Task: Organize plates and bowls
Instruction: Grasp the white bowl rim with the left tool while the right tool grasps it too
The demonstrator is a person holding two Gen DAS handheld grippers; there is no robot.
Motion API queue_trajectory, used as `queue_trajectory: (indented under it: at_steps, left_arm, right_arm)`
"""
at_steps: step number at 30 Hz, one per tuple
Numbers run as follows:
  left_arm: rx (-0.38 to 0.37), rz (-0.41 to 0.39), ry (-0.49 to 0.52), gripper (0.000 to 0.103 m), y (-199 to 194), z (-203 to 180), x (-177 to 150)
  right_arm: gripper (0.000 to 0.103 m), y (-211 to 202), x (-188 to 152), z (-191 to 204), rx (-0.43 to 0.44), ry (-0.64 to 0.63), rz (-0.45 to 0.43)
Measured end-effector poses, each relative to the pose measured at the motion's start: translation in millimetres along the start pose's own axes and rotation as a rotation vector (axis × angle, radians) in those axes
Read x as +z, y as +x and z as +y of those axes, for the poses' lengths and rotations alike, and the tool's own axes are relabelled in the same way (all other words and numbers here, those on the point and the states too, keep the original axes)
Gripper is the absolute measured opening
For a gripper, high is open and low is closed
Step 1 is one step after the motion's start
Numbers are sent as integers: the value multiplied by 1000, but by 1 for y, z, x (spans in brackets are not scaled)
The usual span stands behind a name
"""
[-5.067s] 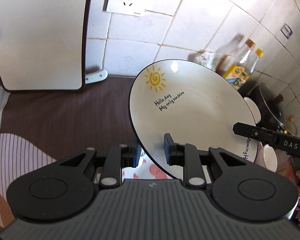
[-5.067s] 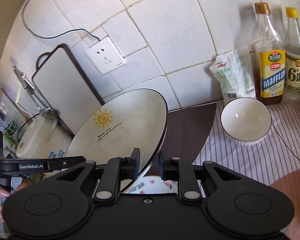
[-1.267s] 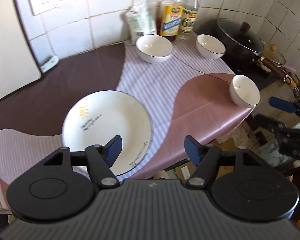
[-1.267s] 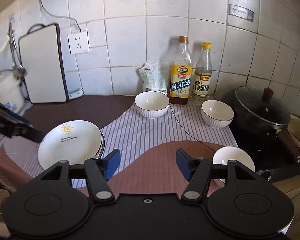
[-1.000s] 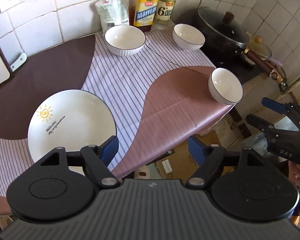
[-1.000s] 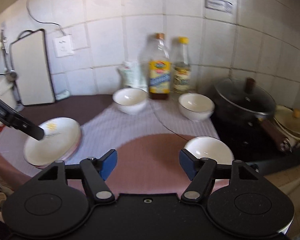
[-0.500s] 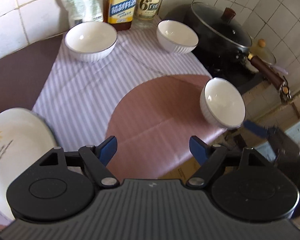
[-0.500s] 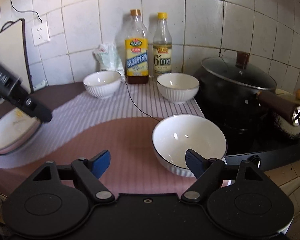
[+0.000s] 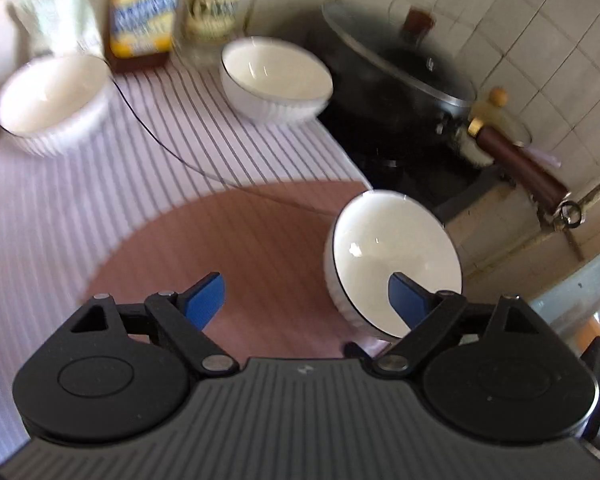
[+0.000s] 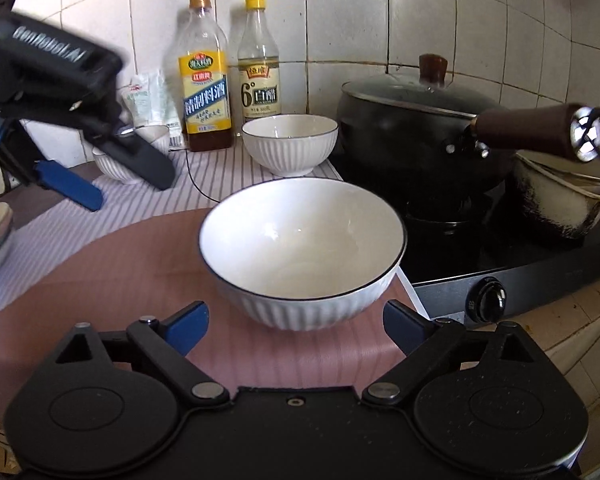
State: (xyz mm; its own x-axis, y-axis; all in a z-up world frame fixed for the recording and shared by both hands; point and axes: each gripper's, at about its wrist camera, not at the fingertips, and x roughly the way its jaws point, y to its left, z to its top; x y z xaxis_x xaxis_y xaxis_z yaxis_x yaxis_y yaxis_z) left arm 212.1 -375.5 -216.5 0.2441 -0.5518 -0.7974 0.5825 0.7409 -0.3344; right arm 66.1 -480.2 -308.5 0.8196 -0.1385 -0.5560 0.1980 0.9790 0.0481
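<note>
White bowl point(image 10: 300, 252) near counter point(image 10: 100, 280) edge: my right hand-held gripper point(image 10: 296, 324), jaws opening and empty, could nudge it off.

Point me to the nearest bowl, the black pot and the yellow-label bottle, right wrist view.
nearest bowl point(image 10: 300, 240): right wrist view, inner white wall.
black pot point(image 10: 404, 120): right wrist view, dark side wall below the lid.
yellow-label bottle point(image 10: 205, 92): right wrist view, on its label.
</note>
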Motion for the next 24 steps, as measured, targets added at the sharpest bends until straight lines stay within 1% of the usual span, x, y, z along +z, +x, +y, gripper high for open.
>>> queue_trajectory:
  at_steps: [1, 2, 4, 6, 7, 8, 9, 10, 12, 15, 17, 21, 22, 24]
  left_arm:
    - [1, 16, -12, 78, 8, -1, 1]
    - [2, 24, -19, 75, 15, -1, 1]
    - [8, 50, -20, 58, 26, -3, 2]
    - [9, 68, -25, 52, 34, -3, 1]
    - [-2, 67, -33, 44, 35, -3, 1]
    - [-20, 68, -42, 39, 37, -2, 1]
    - [-47, 70, -53, 28, 38, -2, 1]
    - [-66, 70, -65, 22, 39, -1, 2]
    - [-74, 66, -60, 14, 41, -4, 2]
    - [-54, 69, -57, 12, 41, -7, 3]
    - [-50, 73, -58, 12, 40, -7, 3]
    - [-42, 88, -82, 12, 36, -2, 3]
    - [-35, 94, -85, 12, 33, -1, 3]
    - [9, 125, -71, 12, 25, -1, 4]
  right_arm:
    - [97, 5, 0, -1, 1, -7, -3]
    - [97, 8, 0, 0, 3, -14, -8]
    - [97, 12, -1, -1, 9, -25, -17]
    - [97, 15, -2, -2, 14, -20, -25]
    - [97, 17, -2, -2, 19, -16, -27]
    - [97, 18, -2, -3, 24, -15, -27]
    - [97, 19, -2, -2, 25, -18, -27]
    - [97, 20, -2, -2, 25, -22, -28]
    - [97, 22, -2, -2, 28, -29, -36]
    - [97, 22, -2, -4, 32, -17, -47]
    - [95, 20, -1, -5, 36, 1, -52]
    - [95, 19, 1, -2, 41, -20, -48]
    - [95, 18, 2, -1, 45, -22, -47]
    - [95, 17, 5, 3, 60, -29, -40]
